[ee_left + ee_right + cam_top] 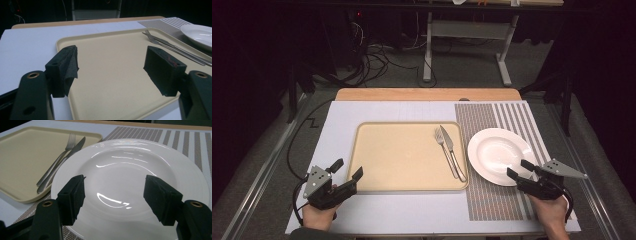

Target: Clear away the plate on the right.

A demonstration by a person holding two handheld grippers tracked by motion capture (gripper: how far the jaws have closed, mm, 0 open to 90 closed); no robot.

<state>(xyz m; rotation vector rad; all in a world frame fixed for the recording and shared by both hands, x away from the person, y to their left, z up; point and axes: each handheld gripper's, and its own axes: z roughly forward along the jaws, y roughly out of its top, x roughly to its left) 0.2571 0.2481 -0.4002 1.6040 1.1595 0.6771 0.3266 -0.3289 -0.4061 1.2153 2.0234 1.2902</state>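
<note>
A white table (377, 112) fills the scene from above, laid as if for a meal being set out. One beige tray (402, 157) sits at its centre. To the tray's right lies one striped placemat (507, 115), likely there to mark the diner's place. One white plate (499, 152) rests on that mat, just beside the tray's right edge.

One fork (443, 142) and one knife (451, 145) lie side by side, touching, on the tray's right part, handles toward the person, probably waiting to be moved beside the plate.

Two hand-held grippers come in from the bottom. The left gripper (347, 170) hovers at the tray's near left corner, its jaws wide apart and holding nothing; seen along its own jaws, bare tray shows between them. The right gripper (520, 168) hangs over the plate's near rim, jaws spread wide with nothing between them, the plate's bowl (125, 177) visible below. It appears poised by the plate, perhaps having just placed it or about to grasp it.
</note>
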